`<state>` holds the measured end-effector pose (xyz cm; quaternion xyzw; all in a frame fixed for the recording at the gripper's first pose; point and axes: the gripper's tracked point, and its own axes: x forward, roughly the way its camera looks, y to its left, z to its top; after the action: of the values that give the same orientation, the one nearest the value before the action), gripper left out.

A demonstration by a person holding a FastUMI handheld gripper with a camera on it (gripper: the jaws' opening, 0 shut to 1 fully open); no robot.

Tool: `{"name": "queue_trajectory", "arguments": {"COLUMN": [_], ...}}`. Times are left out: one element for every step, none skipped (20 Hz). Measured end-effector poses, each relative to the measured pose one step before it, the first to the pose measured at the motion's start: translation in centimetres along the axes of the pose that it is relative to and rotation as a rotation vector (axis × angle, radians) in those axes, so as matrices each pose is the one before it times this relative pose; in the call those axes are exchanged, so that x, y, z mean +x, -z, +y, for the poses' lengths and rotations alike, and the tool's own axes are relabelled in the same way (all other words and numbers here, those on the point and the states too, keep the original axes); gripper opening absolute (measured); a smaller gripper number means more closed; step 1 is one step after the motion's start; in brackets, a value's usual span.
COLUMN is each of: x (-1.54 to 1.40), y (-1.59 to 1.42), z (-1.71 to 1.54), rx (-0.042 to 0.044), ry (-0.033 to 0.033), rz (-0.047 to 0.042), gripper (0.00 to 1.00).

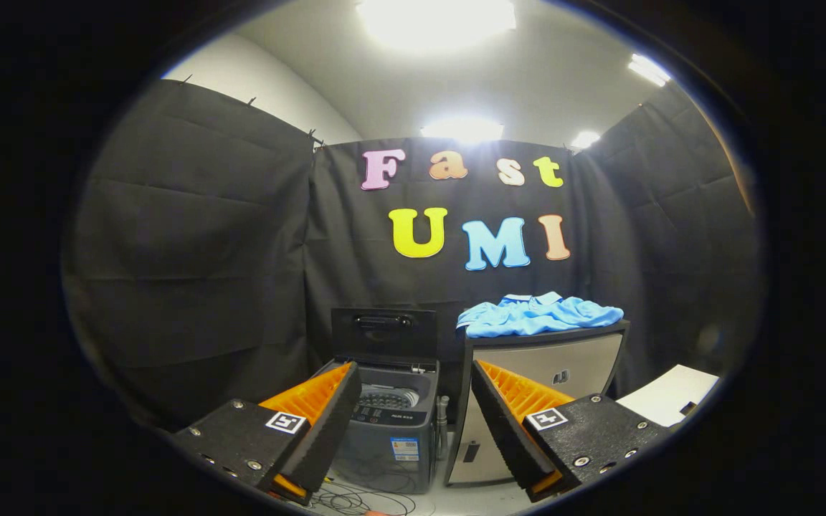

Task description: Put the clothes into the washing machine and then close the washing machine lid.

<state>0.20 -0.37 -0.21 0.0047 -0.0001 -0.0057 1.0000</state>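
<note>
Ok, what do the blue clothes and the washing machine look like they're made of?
The blue clothes, heaped on the cabinet: soft matte fabric, going by the limp folds and creases; which fibre I can't tell. The washing machine, lid up: grey body, probably moulded plastic, smooth with rounded edges and a faint sheen. The gripper is open, well short of both.

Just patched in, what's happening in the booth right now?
The handheld gripper is held back from the work with its fingers spread open and nothing between them. Beyond them stands a small top-loading washing machine, its lid raised upright so the drum is exposed. Beside it is a cabinet with light blue clothes piled on top, untouched. Nothing has gone into the washer yet; picking up the clothes looks like the next step.
</note>
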Motion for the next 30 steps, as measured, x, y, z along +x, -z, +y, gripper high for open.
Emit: {"name": "queue_trajectory", "arguments": {"x": [-0.009, 0.024, 0.032, -0.028, -0.012, -0.004, -0.028, -0.029, -0.005, 0.007, 0.060, 0.048, -0.057, -0.061, 0.015, -0.053, 0.030, 0.005, -0.003, 0.009, 0.050, 0.007, 0.032, -0.004, -0.069, 0.002, 0.081, 0.046, 0.057, 0.045], "y": [0.106, -0.045, 0.055, -0.077, 0.069, -0.081, 0.052, -0.093, -0.049, 0.009, 0.167, 0.012, 0.045, -0.034, -0.025, -0.023, 0.094, -0.086, -0.015, -0.020, 0.170, 0.038, -0.070, -0.030, 0.032, -0.002, 0.013, -0.036, 0.080, -0.009], "z": [0.081, 0.045, 0.030, 0.105, -0.019, 0.015, 0.050, 0.022, -0.016, -0.025, -0.032, -0.074, 0.001, 0.040, 0.024, -0.013, -0.011, -0.102, 0.004, -0.019, 0.000, 0.007, -0.008, -0.049, -0.010, -0.004, 0.053, 0.027, 0.037, 0.031], "rx": [0.00106, -0.00040, -0.00093, -0.00006, 0.00014, -0.00053, -0.00098, -0.00010, 0.00069, 0.00058, -0.00054, -0.00149, 0.00031, 0.00195, 0.00101, -0.00141, -0.00216, -0.00225, -0.00157, 0.00158, 0.00331, 0.00245, -0.00011, -0.00029, -0.00055, -0.00055, -0.00028, -0.00058, -0.00249, -0.00283], "ry": [-0.00049, -0.00081, -0.00050, -0.00209, -0.00022, -0.00108, 0.00023, -0.00092, 0.00054, 0.00055, 0.00045, 0.00134, 0.00058, -0.00023, -0.00053, 0.00062, 0.00134, 0.00331, 0.00188, -0.00050, -0.00052, -0.00063, 0.00091, 0.00032, 0.00076, 0.00020, -0.00094, -0.00090, -0.00156, -0.00102], "rz": [-0.00028, 0.00030, 0.00048, -0.00099, -0.00050, -0.00110, -0.00019, -0.00372, -0.00181, 0.00199, 0.00294, 0.00029, -0.00080, -0.00107, -0.00066, 0.00030, -0.00006, -0.00120, -0.00474, -0.00072, 0.00135, 0.00236, -0.00029, 0.00067, 0.00050, 0.00002, -0.00070, 0.00090, 0.00106, 0.00144], "gripper": [0.96, 0.96, 0.96, 0.96, 0.96, 0.96, 0.96, 0.96, 0.96, 0.96, 0.96, 0.96, 0.96, 0.96, 0.96, 0.96, 0.96, 0.96, 0.96, 0.96, 0.96, 0.96, 0.96, 0.96, 0.96, 0.96, 0.96, 0.96, 0.96, 0.96]}}
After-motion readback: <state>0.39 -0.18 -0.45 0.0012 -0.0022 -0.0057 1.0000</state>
